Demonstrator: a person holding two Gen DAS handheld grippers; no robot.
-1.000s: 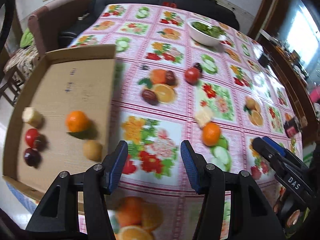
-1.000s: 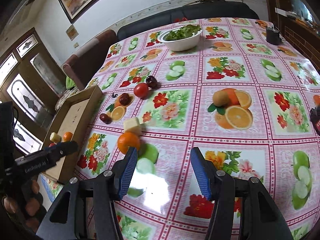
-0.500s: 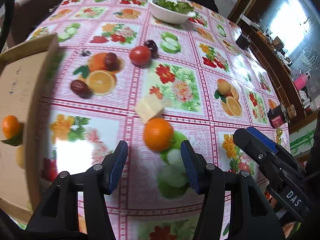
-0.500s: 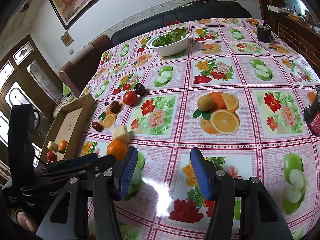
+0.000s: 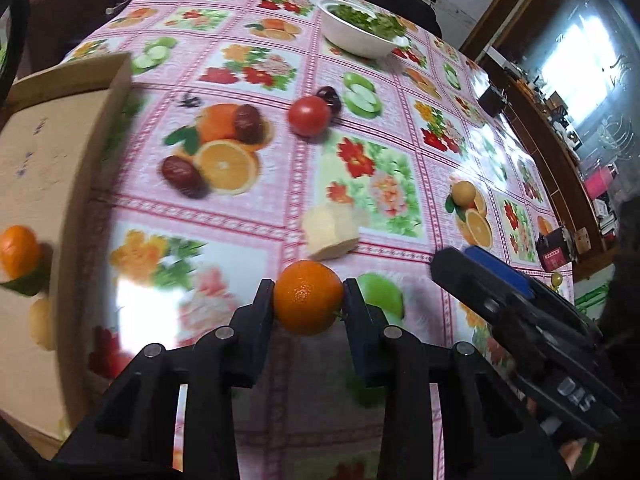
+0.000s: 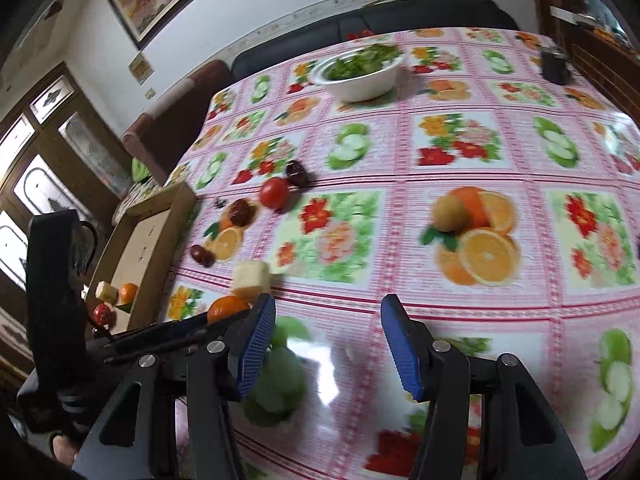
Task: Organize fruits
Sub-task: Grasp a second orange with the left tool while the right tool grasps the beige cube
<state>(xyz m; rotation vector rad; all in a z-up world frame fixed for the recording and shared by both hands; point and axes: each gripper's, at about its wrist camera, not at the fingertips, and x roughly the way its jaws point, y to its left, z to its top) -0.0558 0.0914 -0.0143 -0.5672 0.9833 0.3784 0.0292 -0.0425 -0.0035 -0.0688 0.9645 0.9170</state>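
A cardboard tray (image 5: pixel 52 152) holds an orange (image 5: pixel 18 250) and other fruit; the left gripper (image 5: pixel 308 300), spread a second ago, is closing on the table's orange (image 5: pixel 308 298); the right gripper (image 6: pixel 326 344) gapes empty

My left wrist cam sits just behind its fingers (image 5: pixel 262 312), angled steeply down, very close to the bench (image 5: pixel 280 184). An orange (image 5: pixel 308 297) fills the gap right at the lens. My right wrist cam looks along its fingers (image 6: pixel 256 344) at a shallower tilt, catching the far wall too. Both views share the orange, pale cube (image 5: pixel 331 232), tomato (image 5: pixel 308 115), white bowl (image 5: pixel 360 36) and cardboard box (image 5: pixel 44 168). Each cam sees the other gripper: right gripper (image 5: pixel 516 312) at my left view's right edge, left gripper (image 6: pixel 176 334) low left in the right view.
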